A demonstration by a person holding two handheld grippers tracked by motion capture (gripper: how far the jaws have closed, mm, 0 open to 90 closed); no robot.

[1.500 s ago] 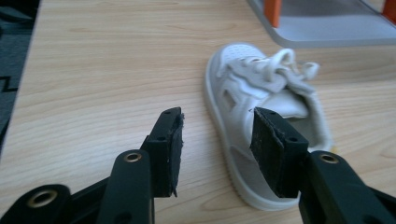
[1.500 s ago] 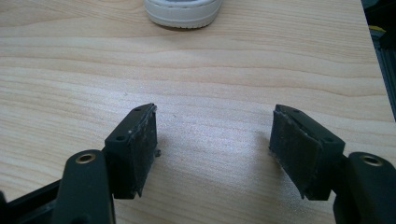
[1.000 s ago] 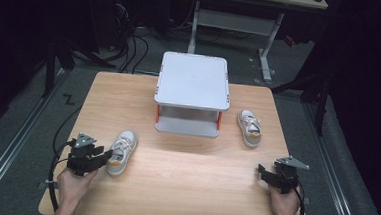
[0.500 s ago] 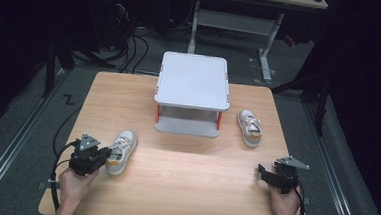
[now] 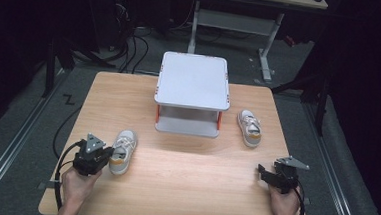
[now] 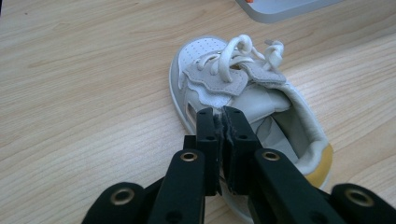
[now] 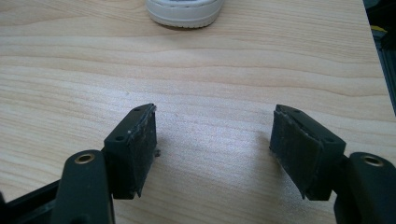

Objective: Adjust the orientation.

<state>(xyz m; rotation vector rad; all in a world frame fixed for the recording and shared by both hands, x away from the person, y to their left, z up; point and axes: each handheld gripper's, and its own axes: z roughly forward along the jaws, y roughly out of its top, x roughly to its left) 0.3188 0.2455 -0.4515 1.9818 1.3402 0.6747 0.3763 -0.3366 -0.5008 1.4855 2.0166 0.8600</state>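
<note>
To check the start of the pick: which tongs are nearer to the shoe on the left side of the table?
Left. The left tongs are shut on that shoe's side wall. The right tongs are open over bare table far across.

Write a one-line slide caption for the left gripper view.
Left gripper shut on the white shoe's side wall, on the wooden table.
</note>
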